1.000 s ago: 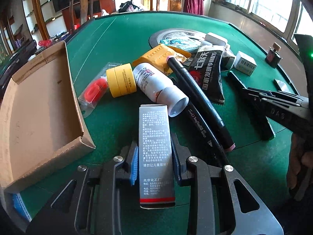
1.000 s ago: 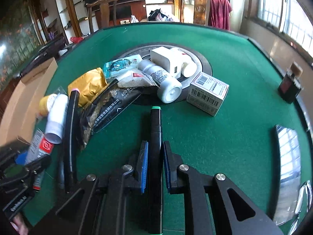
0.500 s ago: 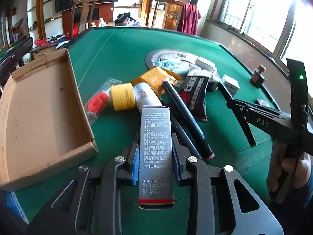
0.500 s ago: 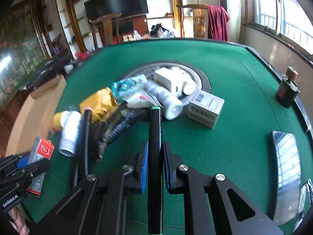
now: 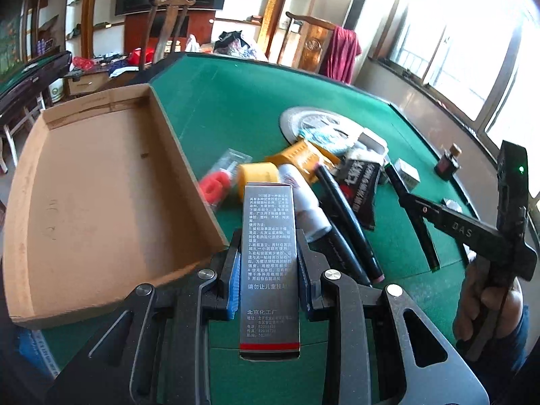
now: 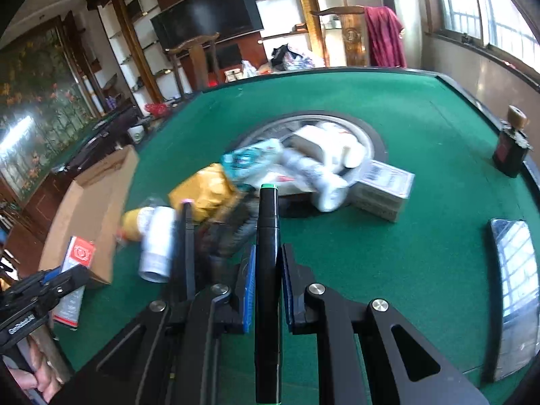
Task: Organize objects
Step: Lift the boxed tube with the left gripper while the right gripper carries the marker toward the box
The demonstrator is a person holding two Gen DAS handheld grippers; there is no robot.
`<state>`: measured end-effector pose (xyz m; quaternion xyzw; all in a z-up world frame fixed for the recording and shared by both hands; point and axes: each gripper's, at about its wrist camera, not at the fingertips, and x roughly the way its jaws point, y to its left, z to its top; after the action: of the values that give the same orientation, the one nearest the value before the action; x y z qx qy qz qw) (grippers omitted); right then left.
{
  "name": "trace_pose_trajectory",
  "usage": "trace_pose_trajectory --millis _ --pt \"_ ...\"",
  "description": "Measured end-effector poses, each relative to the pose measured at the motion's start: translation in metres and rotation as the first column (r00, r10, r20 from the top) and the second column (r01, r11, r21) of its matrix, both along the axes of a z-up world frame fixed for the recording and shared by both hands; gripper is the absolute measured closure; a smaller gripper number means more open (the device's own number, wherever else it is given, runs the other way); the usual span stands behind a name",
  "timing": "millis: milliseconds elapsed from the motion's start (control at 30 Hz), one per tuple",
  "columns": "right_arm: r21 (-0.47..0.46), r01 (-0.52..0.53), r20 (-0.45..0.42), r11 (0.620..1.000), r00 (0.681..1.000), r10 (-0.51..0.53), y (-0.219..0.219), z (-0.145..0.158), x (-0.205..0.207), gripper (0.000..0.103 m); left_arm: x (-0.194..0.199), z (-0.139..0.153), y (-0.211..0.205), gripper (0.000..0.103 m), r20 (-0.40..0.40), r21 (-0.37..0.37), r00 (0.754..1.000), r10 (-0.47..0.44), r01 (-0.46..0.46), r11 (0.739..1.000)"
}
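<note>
Clearly, we held two things off the green table. Our left gripper was closed on a slim silver carton, its blue pads pressing both long sides. The carton was tall and narrow, printed with small Chinese text, and it had a red band near the end closest to the camera. It hung above the table edge, just right of the near corner of the open cardboard box. Our right gripper was closed on a black marker with a green ring at its far tip; the marker lay straight along the fingers, further right of the cardboard box, past the pile of objects.

The pile lay on the felt to the right of the box: a yellow tape roll, a white bottle, a second black marker with a pink end, a black packet and a small white box.

Compared with one second before, we saw the carton higher over the table and closer to the cardboard box, which now filled more of the left wrist view. The green-tipped marker had also risen off the felt. Both grips stayed the same.
</note>
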<state>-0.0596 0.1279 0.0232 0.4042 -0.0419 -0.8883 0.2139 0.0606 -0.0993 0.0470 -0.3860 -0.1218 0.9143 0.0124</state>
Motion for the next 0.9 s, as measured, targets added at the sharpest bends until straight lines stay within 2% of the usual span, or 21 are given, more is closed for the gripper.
trace_pose_trajectory --millis 100,267,500,667,900 --pt "-0.033 -0.067 0.027 0.997 0.997 0.068 -0.028 0.008 0.006 0.09 0.005 0.006 -0.021 0.076 -0.015 0.021 0.999 0.034 -0.034 0.999" --pt "-0.037 -0.178 0.033 0.983 0.983 0.179 -0.084 0.031 0.014 0.09 0.013 0.016 -0.062 0.076 -0.037 0.045 0.994 0.1 -0.098 0.994" --pt "-0.04 -0.284 0.037 0.958 0.958 0.285 -0.161 0.059 0.014 0.09 0.018 0.022 -0.115 0.076 -0.041 0.061 0.983 0.178 -0.176 0.983" --pt "-0.017 -0.333 0.062 0.943 0.941 0.334 -0.209 0.063 0.01 0.09 0.011 0.024 -0.15 0.076 -0.013 0.064 0.978 0.208 -0.206 0.976" --pt "0.035 -0.366 0.142 0.93 0.923 0.358 -0.279 0.053 -0.022 0.09 -0.015 0.023 -0.187 0.076 0.055 0.068 0.974 0.221 -0.224 0.972"
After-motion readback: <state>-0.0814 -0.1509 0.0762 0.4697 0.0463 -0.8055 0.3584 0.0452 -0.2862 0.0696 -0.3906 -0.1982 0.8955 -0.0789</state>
